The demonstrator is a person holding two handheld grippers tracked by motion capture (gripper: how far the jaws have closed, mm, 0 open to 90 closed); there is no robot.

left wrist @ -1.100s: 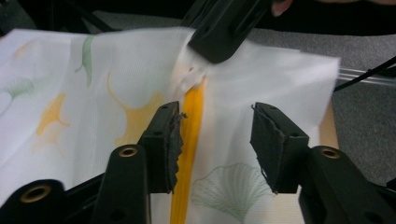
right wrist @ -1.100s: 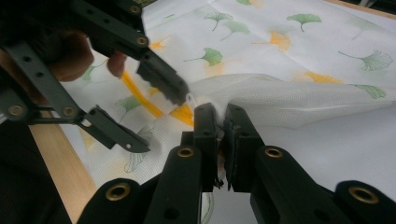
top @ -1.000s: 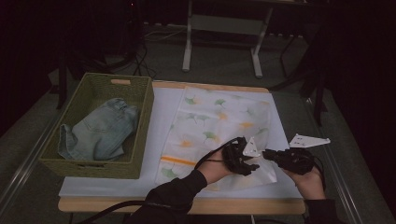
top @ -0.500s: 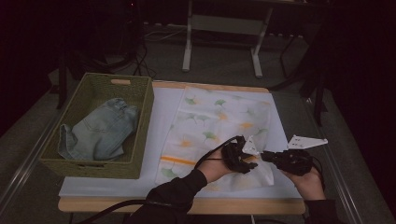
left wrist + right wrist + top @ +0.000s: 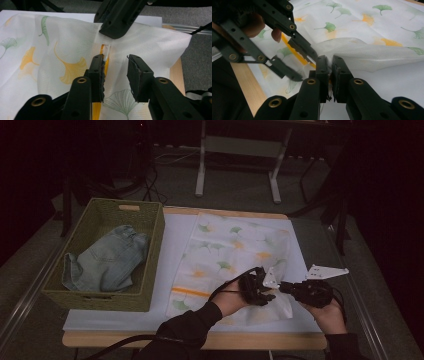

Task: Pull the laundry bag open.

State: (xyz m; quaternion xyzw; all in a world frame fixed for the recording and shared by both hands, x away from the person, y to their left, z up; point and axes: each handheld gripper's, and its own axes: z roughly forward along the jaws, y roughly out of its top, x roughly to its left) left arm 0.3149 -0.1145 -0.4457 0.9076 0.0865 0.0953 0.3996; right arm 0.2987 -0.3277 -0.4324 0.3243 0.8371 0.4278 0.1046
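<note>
At the near corner of the mesh bag (image 5: pixel 227 255) on the table (image 5: pixel 175 227), the right gripper (image 5: pixel 329 68) pinches its lifted edge, the left gripper (image 5: pixel 115 71) has fingers closing, still spread around the yellow zipper (image 5: pixel 106 66), beyond lies the basket (image 5: pixel 145 290).

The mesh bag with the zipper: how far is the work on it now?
Done: the mesh bag lies flat on the table, and the right gripper pinches its corner by the yellow zipper. In hand: the left gripper, jaws just closing, straddles the white zipper pull without pressing yet. Left: the zipper looks shut, and the jeans lie in the basket.
</note>
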